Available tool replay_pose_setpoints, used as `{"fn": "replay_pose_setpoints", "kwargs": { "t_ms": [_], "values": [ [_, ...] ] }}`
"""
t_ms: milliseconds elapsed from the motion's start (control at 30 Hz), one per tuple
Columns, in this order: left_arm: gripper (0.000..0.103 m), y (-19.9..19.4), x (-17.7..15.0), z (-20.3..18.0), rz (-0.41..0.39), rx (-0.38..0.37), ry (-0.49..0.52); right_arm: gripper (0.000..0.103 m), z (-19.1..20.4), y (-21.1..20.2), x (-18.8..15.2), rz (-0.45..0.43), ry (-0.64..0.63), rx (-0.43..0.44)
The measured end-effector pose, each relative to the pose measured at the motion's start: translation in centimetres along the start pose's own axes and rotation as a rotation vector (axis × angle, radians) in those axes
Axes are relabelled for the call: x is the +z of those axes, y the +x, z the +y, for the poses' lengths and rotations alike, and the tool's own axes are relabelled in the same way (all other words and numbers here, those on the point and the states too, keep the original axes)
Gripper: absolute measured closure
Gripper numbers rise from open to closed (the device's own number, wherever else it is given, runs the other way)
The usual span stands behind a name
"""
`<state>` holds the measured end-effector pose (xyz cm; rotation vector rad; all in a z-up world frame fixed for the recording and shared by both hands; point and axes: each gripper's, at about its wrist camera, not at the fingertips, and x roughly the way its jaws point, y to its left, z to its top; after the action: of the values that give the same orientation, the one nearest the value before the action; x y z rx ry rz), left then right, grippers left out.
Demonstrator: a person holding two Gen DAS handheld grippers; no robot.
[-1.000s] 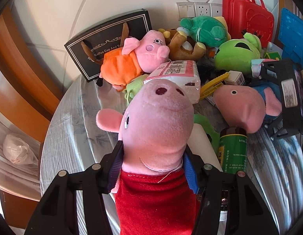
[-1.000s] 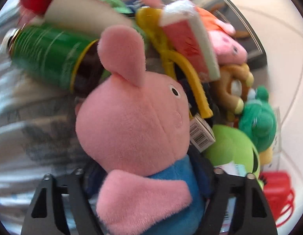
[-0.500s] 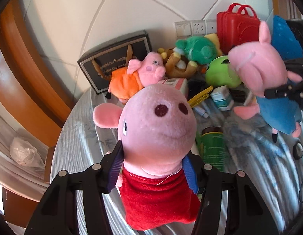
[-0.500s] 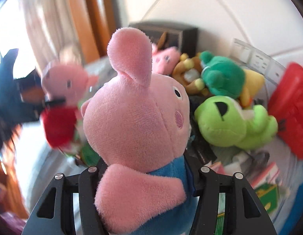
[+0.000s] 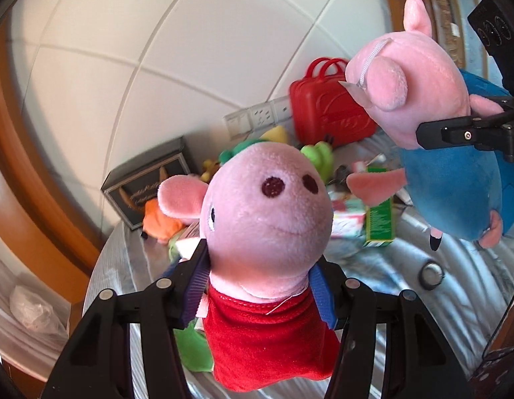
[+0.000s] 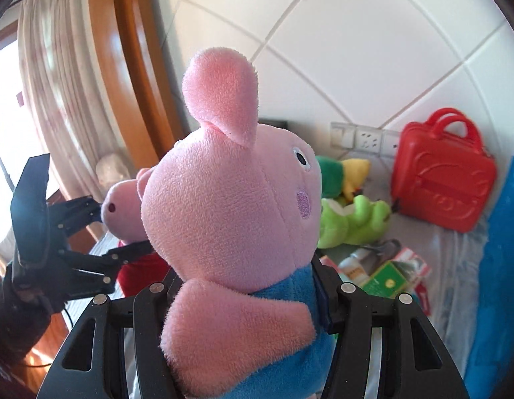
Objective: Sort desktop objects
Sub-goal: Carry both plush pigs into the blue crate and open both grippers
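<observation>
Left hand-held gripper (image 5: 258, 294) clamps the red-dressed pig plush (image 5: 266, 232), right hand-held gripper (image 6: 247, 302) the blue-dressed pig plush (image 6: 230, 206); soft necks may slip free onto the cluttered counter (image 5: 373, 272)

Pig plush toys: three – red-dressed (image 5: 266, 232), blue-shirted (image 5: 423, 109), orange-dressed (image 5: 158, 222). Green plush toys: two, perhaps more hidden (image 6: 353, 219). Red toy suitcase: one (image 6: 443, 173). Black gift box: one (image 5: 147, 183). Green carton: one (image 5: 379, 222).
</observation>
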<state>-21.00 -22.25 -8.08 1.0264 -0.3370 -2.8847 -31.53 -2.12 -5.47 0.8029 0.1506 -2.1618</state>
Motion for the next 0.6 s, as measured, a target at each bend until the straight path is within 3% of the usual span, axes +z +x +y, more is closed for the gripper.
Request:
{"fn": "replay_pose_setpoints", "kwargs": {
  "t_ms": [333,600],
  "values": [
    [0.048,-4.2,6.2,-9.0,-0.159,-0.106,0.139,0.046,-1.9,-13.1,-2.3,-0.139,0.103,-0.162],
    [0.048,-8.0,14.7,-19.6,-0.302,-0.195,0.241,0.046,-7.2,-26.8,-3.9,-0.293,0.164,-0.304]
  ]
}}
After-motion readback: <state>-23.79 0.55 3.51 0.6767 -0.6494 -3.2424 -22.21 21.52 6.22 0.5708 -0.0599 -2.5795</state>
